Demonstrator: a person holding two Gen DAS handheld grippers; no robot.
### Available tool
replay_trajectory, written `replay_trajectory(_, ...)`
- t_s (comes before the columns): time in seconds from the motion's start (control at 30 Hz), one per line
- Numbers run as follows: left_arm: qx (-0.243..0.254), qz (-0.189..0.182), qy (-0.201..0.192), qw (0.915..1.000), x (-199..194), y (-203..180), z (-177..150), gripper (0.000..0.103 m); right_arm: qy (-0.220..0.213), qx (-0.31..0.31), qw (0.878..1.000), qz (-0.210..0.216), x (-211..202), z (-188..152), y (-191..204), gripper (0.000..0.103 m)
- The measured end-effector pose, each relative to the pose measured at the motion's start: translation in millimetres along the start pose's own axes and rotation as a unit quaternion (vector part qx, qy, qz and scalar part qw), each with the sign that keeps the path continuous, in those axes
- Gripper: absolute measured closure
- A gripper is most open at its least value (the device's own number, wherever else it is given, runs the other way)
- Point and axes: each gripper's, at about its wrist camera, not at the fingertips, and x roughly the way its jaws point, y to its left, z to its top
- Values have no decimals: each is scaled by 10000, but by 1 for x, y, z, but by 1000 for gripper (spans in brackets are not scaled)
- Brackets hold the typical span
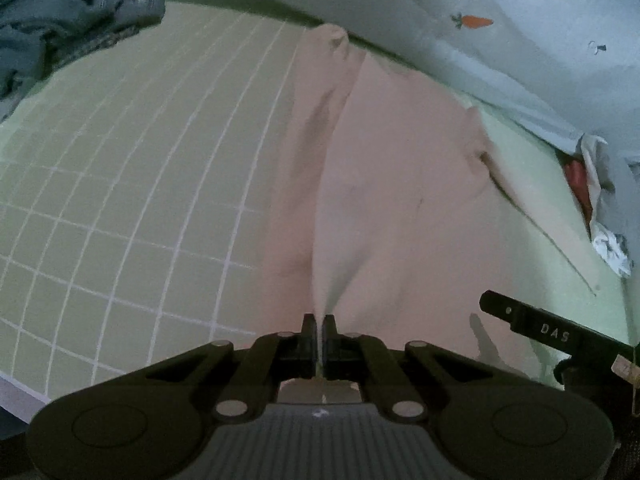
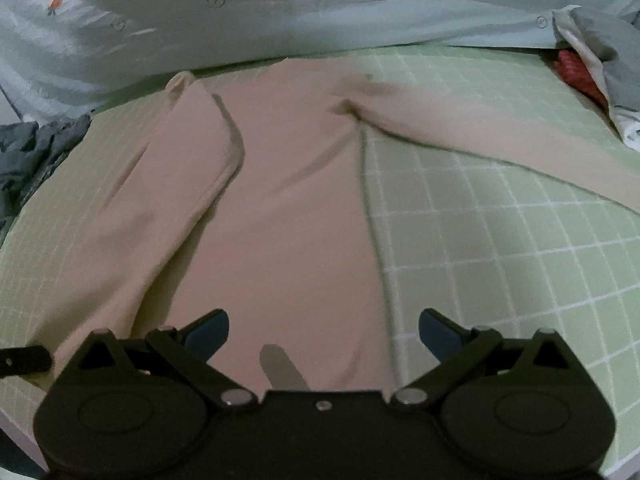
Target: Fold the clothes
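We list: pink garment (image 2: 280, 200) spread on the bed's green grid sheet (image 2: 500, 240), far edge. Left tool (image 1: 319, 328) clamped on its hem fold; right tool (image 2: 324, 332) apart, seen fully only in its own view.

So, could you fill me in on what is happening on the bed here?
A person is folding a pinkish-beige long-sleeved top spread on a green grid-patterned mat. The left hand-held gripper is shut on a pinched-up ridge of the top's fabric near its lower edge. The right hand-held gripper is open above the top's lower part, holding nothing. One sleeve lies folded along the body; the other stretches out across the mat. A carrot-print quilt lies beyond.
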Motion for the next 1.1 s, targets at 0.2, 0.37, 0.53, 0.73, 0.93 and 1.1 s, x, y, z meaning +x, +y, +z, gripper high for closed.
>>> replay_trajectory(0.2,211,-100,170,9996,12,12,-5,100,109,26,9996,-271,-5,-15,11,1)
replay_trajectory(0.37,308,-137,347,9988,24,18,-2,98,185,217,9980,-565,-11,-27,6,1)
replay_trajectory(0.53,388,-75,334,9987,23,7,12,95,118,341,9975,-609,-22,-30,1,1)
replay_trajectory(0.73,565,130,-87,9983,11,-27,36,54,-143,476,9977,-470,-23,-10,-15,1)
replay_trajectory(0.93,722,410,-529,9951,6,-57,46,25,-414,615,9965,-379,-19,16,-49,1)
replay_trajectory(1.1,565,517,-552,9955,17,-75,57,24,-513,761,9949,-406,-9,34,-84,0)
